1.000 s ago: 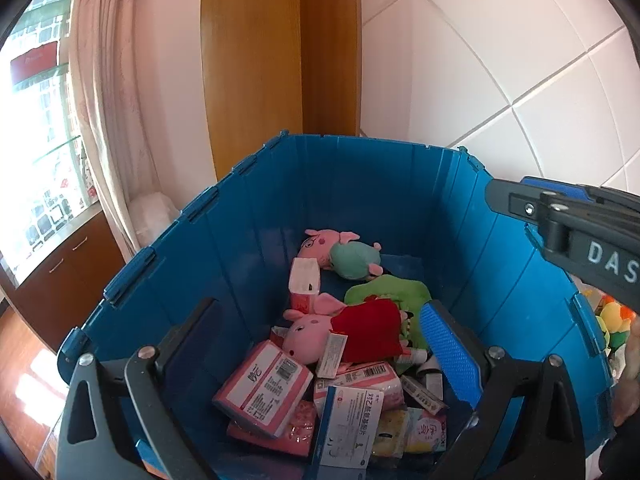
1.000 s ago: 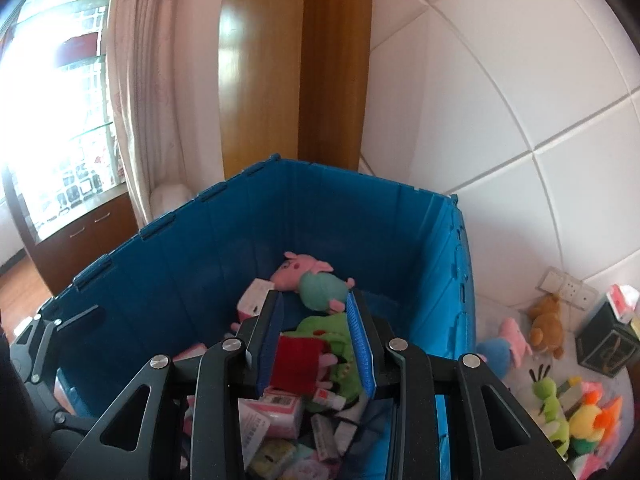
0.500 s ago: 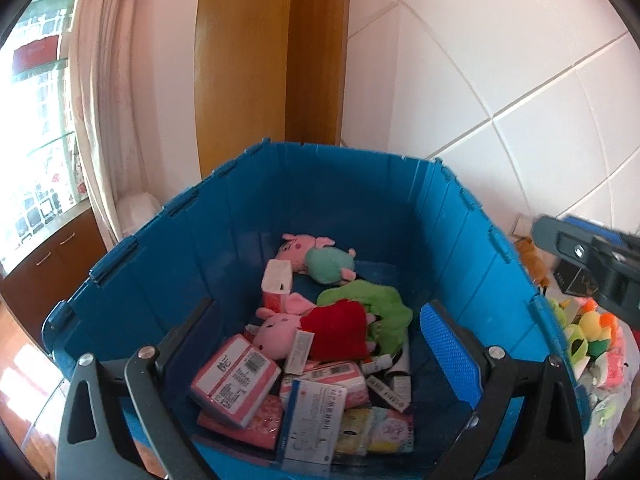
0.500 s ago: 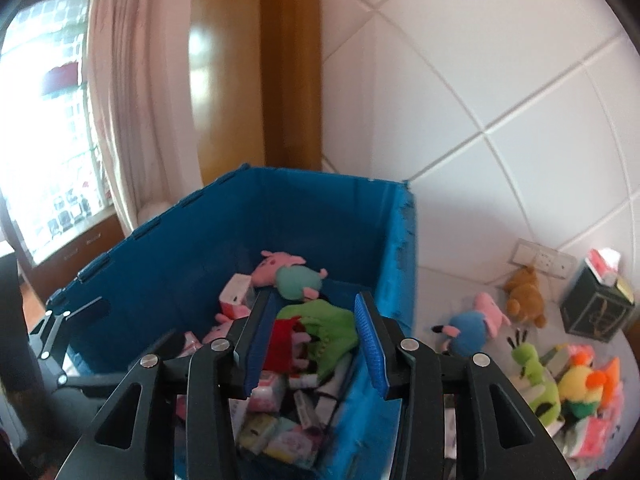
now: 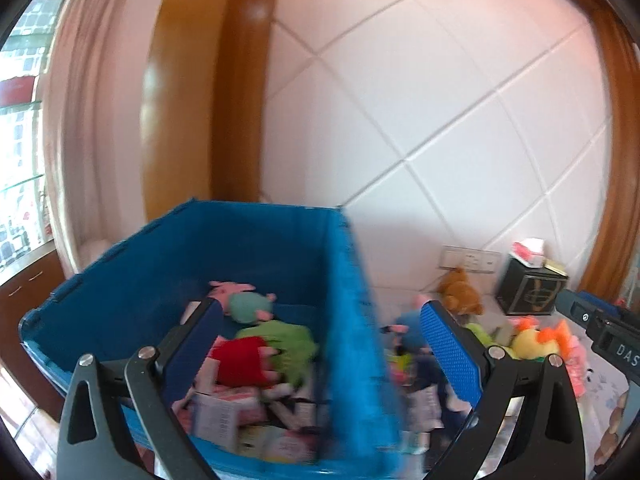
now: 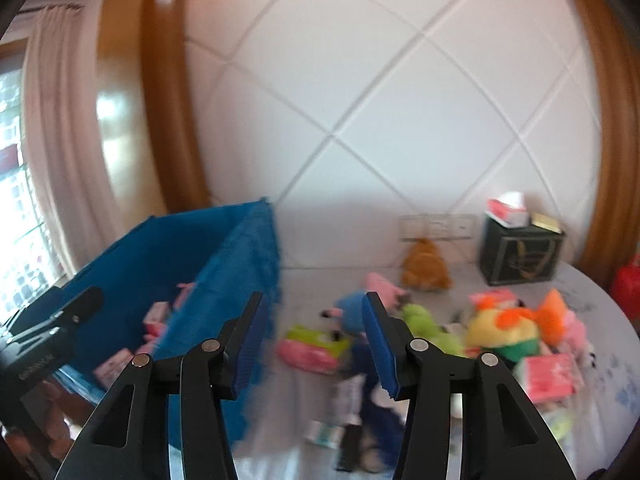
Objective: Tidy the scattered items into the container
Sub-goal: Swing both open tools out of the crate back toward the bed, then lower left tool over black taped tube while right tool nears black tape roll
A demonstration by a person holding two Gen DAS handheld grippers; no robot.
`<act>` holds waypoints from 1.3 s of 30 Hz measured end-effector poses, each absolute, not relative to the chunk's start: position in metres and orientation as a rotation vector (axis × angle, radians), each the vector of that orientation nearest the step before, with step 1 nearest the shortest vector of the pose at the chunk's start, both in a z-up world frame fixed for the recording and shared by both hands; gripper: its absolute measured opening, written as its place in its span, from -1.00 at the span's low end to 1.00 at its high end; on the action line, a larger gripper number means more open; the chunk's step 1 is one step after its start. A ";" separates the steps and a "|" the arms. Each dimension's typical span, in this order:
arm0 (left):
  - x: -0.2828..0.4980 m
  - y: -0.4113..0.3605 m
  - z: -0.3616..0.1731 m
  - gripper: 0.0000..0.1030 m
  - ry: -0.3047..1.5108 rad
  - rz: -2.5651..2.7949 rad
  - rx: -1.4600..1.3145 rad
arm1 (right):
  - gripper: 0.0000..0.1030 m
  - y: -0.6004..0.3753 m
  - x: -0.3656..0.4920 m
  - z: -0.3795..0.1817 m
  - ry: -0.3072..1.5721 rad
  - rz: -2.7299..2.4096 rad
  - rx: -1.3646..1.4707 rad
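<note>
Nearest, in the right wrist view: right gripper (image 6: 316,344), jaws opening, nothing between them, only blurry table behind the gap. Nearest in the left wrist view: left gripper (image 5: 320,356), jaws wide apart, nothing held, with the bin's near corner showing in the gap.

Just past the left gripper: big blue bin (image 5: 256,248), already quite full. Inside: a red plush (image 5: 240,360), a green plush (image 5: 280,338), a pink and teal pig toy (image 5: 244,304) farther back, and pink and white boxes (image 5: 224,404) in a pile near the front. So a good part of the tidying looks done.

Beside the bin, on the white table (image 6: 304,280): still lots to pick up. Close in: a pink and green packet (image 6: 316,346), some small blurry tubes and dark bits, too smeared to name. A bit farther: a blue and pink pig toy (image 6: 352,312), a green toy (image 6: 420,320), a yellow and orange toy (image 6: 504,330), a pink box (image 6: 552,374). Farther back, near the wall: a brown bear (image 6: 424,266).

At the very back: a dark tissue box (image 6: 520,252) against the tiled wall (image 6: 400,100). Hard to say if that one belongs in the bin too.

Guess at the score: maybe half in, half still out. Both grippers empty, so next likely a fresh grab from the pile on the table.
</note>
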State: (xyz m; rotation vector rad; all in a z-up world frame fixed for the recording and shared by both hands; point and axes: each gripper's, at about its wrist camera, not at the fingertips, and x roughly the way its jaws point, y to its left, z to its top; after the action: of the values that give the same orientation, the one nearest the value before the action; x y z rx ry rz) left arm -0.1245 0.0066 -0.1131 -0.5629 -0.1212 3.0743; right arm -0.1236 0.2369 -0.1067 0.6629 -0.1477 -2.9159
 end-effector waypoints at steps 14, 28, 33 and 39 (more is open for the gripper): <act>-0.121 0.191 -0.186 0.95 0.003 2.990 -0.828 | 0.27 0.408 -0.122 -0.183 -0.159 -2.839 0.903; -0.153 0.186 -0.321 0.68 0.154 2.863 -1.285 | -0.70 0.379 -0.159 -0.315 -0.255 -2.574 1.298; -0.166 0.174 -0.363 0.67 0.155 2.799 -1.406 | -0.72 0.334 -0.166 -0.358 -0.248 -2.434 1.395; -0.175 0.164 -0.393 0.67 0.171 2.750 -1.471 | -0.72 0.305 -0.170 -0.410 -0.258 -2.330 1.544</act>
State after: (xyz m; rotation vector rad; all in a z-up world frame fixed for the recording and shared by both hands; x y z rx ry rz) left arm -0.1755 0.1639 -0.3928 -1.4706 0.1708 2.7495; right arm -0.1704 0.3052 -0.4100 1.5440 -0.2578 -2.3303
